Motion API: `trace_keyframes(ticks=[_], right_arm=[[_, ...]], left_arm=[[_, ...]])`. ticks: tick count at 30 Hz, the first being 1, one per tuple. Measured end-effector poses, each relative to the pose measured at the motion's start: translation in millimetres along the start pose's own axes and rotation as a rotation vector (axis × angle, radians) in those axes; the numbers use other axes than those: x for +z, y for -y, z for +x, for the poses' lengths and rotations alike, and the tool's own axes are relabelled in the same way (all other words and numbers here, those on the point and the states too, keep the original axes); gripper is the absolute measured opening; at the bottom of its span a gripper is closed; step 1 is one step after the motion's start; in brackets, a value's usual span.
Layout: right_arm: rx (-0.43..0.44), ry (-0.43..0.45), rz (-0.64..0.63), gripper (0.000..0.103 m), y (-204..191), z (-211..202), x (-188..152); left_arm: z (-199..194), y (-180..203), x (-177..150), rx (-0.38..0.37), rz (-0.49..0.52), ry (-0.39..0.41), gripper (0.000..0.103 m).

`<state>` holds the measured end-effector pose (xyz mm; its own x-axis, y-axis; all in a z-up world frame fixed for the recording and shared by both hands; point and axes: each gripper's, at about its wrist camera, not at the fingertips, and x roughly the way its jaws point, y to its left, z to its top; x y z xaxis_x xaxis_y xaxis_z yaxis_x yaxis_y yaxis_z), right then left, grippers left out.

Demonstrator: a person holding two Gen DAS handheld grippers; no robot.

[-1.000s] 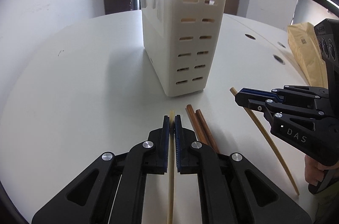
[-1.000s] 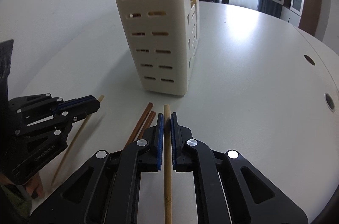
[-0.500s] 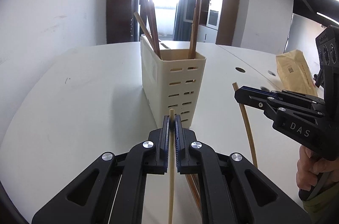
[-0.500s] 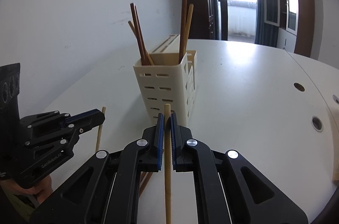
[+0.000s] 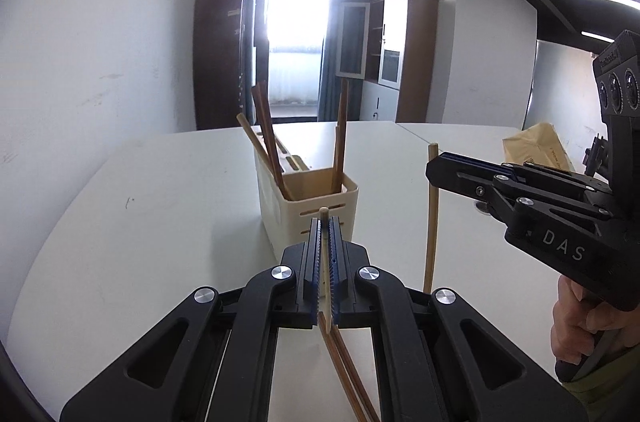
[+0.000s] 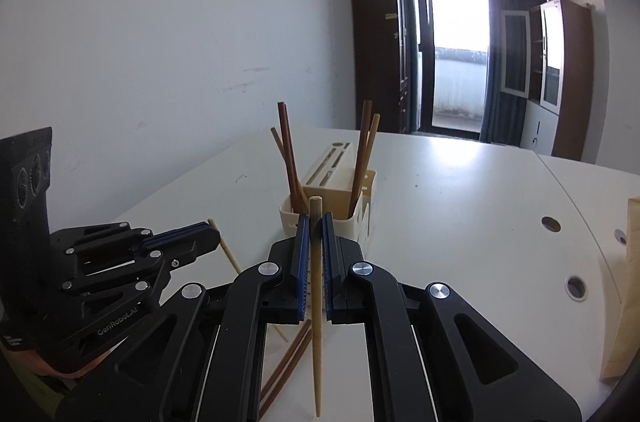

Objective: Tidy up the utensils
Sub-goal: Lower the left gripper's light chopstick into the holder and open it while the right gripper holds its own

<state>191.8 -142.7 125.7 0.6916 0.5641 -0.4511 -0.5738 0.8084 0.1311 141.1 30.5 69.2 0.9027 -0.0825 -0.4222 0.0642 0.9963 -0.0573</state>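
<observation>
1. Left claw (image 5: 326,246) is clamped tight on a pale chopstick (image 5: 325,262), its top end poking just above the blue pads, raised above the white counter (image 5: 160,222).
2. Right claw (image 6: 316,262) is pinched shut on a tan chopstick (image 6: 316,302), held near upright, with the lower tip hanging clear of the counter.
3. Straight ahead of both claws stands the cream utensil holder (image 5: 312,206), upright on the counter, slots cut in its near wall.
4. Several brown chopsticks (image 6: 290,158) already lean inside the holder's front compartment, against both sides.
5. A dark brown pair (image 5: 346,370) lies flat on the counter below the left claw, side by side and touching.
6. A paper bag (image 5: 536,150) sits on the counter, off to the right, well apart from the holder.
</observation>
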Motion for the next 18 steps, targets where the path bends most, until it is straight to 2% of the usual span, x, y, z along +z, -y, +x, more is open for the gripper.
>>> trace_keyframes(ticks=[2, 9, 18], right_arm=[[-0.003, 0.015, -0.008, 0.007, 0.0, -1.0, 7.7], [-0.017, 0.059, -0.009, 0.007, 10.2, -6.6, 25.3], [-0.021, 0.036, 0.004, 0.007, 20.9, 7.8, 21.7]], left_arm=[[-1.6, 0.8, 9.1, 0.002, 0.008, 0.016, 0.0], [-0.8, 0.0, 31.5, 0.012, 0.018, 0.055, 0.0], [9.4, -16.3, 27.9, 0.036, -0.013, 0.029, 0.0]])
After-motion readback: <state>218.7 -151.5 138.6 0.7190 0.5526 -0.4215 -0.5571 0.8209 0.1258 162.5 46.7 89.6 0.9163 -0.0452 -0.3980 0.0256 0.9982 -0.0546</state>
